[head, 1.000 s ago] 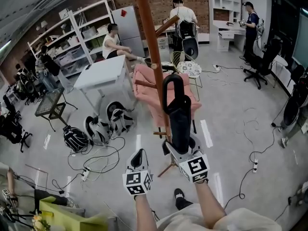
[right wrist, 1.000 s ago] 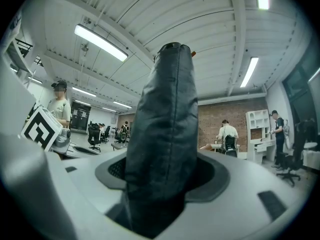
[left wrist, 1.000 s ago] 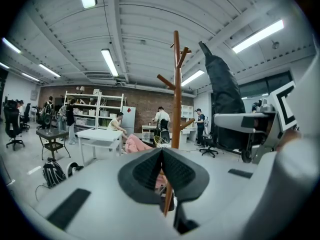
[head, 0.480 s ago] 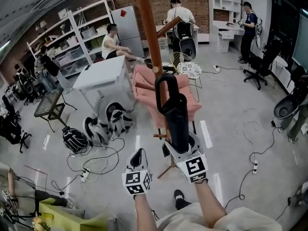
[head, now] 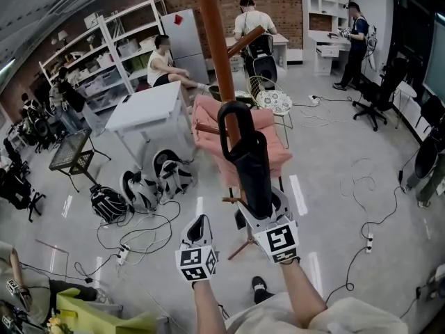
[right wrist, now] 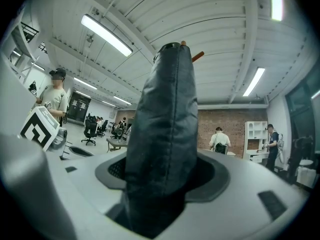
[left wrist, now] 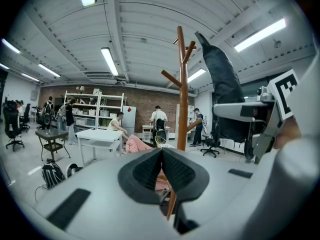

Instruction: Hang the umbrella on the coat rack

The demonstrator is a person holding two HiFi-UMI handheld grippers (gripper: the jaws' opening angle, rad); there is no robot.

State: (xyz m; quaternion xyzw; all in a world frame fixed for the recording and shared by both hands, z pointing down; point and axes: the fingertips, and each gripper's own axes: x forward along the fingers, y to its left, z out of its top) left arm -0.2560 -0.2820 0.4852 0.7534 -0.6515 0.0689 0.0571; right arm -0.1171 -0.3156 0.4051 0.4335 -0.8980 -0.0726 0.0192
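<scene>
We look down in the head view on a brick-walled workshop, cables strewn over its grey floor (head: 334, 186). The black folded umbrella (head: 249, 165) stands upright, loop handle on top, close by the brown coat rack (head: 212, 54), clamped in our right gripper (head: 262, 206). White shelves (head: 115, 47) hold boxes. In the left gripper view, our left gripper (left wrist: 161, 151) has its jaws together on nothing. In the right gripper view, the jaws press the umbrella's dark fabric.

- Cut off at the head view's top edge: coat rack (head: 214, 40) pole.
- Hidden behind the umbrella (right wrist: 167, 134) in the right gripper view: all but its peg tips.
</scene>
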